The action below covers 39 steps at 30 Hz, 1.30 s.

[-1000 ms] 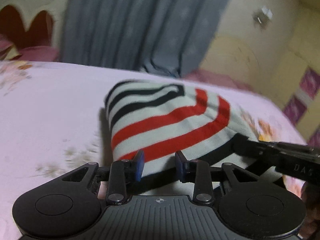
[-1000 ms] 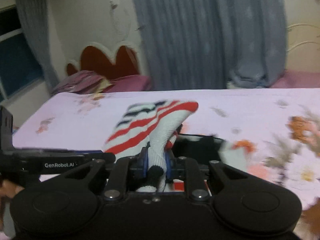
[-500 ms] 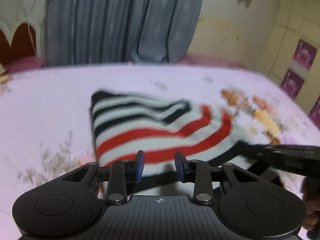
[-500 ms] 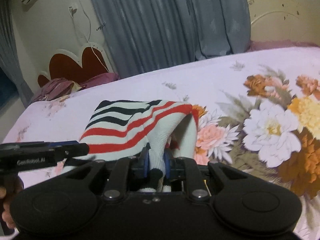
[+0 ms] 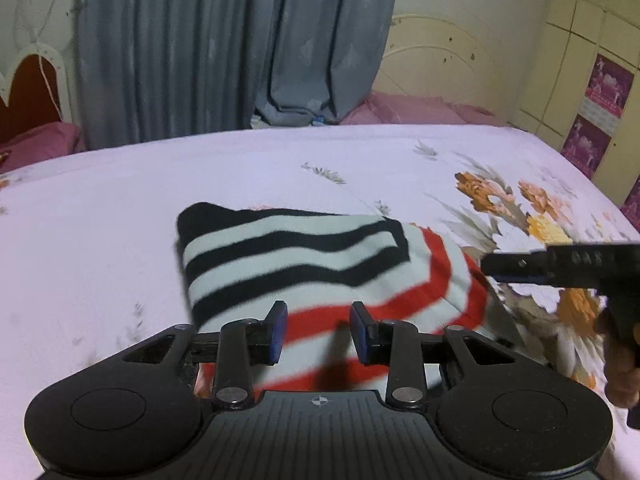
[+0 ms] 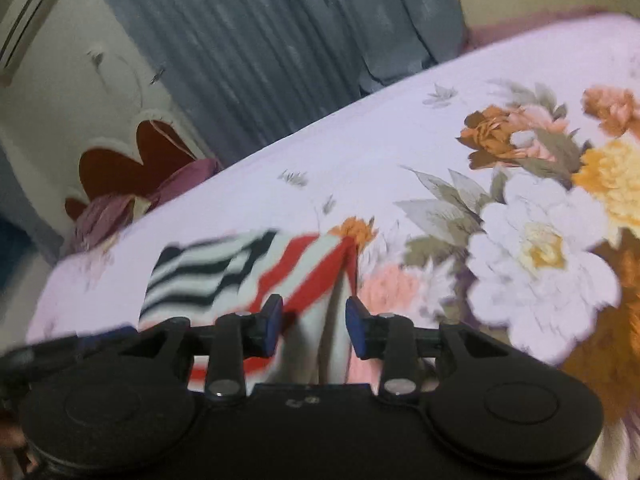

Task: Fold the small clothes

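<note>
Left wrist view: the striped garment (image 5: 320, 264) lies folded on the flowery bed (image 5: 120, 220). The left tool (image 5: 319, 330) hangs over it with its jaws apart, gripping nothing. The right tool's side reads "DAS".

Right wrist view: the right tool (image 6: 314, 328) was pinching the cloth a moment ago. Now its jaws are opening, with the cloth loose between them, so this fold looks finished.

A bed (image 5: 120, 208) covered by a pale pink sheet printed with large orange, yellow and white flowers toward its right side carries the things. A folded striped garment (image 5: 304, 264), black-and-white bands over red-and-white ones, lies on the sheet near the bed's near edge, beside the flower print.
</note>
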{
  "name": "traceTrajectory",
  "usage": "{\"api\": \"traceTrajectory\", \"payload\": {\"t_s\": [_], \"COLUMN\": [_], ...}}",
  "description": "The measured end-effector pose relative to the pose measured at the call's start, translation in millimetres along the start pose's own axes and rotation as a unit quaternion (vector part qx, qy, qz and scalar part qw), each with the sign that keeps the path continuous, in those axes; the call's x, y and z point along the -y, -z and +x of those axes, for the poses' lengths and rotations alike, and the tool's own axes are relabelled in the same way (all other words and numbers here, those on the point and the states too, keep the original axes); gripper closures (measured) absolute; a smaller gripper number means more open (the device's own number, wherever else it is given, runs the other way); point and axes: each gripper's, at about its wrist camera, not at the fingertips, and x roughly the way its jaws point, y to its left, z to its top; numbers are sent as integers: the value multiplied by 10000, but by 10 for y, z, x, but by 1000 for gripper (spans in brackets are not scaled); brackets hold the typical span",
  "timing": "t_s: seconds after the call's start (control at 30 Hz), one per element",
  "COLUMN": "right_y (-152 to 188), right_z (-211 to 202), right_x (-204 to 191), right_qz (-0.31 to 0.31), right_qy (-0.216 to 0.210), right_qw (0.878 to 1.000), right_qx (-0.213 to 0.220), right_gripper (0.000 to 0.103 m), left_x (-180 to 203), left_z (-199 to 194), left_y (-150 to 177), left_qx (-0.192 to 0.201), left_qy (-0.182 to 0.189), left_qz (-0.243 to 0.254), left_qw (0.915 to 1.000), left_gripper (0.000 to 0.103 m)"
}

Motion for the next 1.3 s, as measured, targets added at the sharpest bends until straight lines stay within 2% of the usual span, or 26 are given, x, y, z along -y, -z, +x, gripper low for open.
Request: {"api": "traceTrajectory", "payload": {"t_s": [0.1,0.13,0.23,0.4,0.47,0.5,0.53,0.57,0.63,0.83,0.9,0.93,1.0,1.07,1.17,1.3], "right_y": [-120,-124,-35,9,-35,-43,-34,-10,85,553,691,762,884,900,883,870], "right_z": [281,351,583,576,435,281,140,17,-172,-588,-604,-564,-389,-383,-411,-657], "right_x": [-4,-48,-119,-177,-241,-279,-312,-342,-413,-626,-700,-700,-623,-589,-664,-685], "right_qz": [27,-194,-898,-1140,-1188,-1272,-1348,-1402,-1647,-2190,-2457,-2626,-2813,-2654,-2806,-2768], "right_qy": [-209,-130,351,450,552,519,394,296,212,-40,18,180,529,431,498,286], "right_qw": [9992,9991,9939,9910,9905,9903,9901,9897,9861,9755,9686,9636,9554,9609,9563,9595], "right_qx": [-331,-352,-541,-533,-409,-220,-54,6,45,-216,-376,-474,-732,-665,-661,-448], "right_gripper": [79,90,92,91,80,81,81,87,91,97,98,103,103,103,103,100], "left_x": [-91,-128,-150,-51,23,49,94,131,192,331,347,355,350,343,346,410], "left_z": [206,288,394,342,143,45,-85,-177,-339,-636,-617,-578,-521,-534,-621,-899], "left_y": [-30,-19,32,22,31,54,96,139,233,554,702,777,887,895,896,979], "left_qx": [-138,-277,-335,-254,-66,30,145,188,242,105,-64,-132,-152,-135,-108,-17], "left_qy": [-78,-249,-276,-369,-421,-435,-424,-382,-382,-278,-336,-472,-622,-642,-740,-830], "left_qz": [-20,50,87,276,392,437,431,419,375,188,238,374,501,473,390,294], "left_qw": [9999,9993,9990,9986,9983,9981,9981,9982,9983,9994,9991,9981,9967,9967,9964,9961], "left_gripper": [70,70,69,69,69,69,69,69,69,69,69,69,69,69,69,69]}}
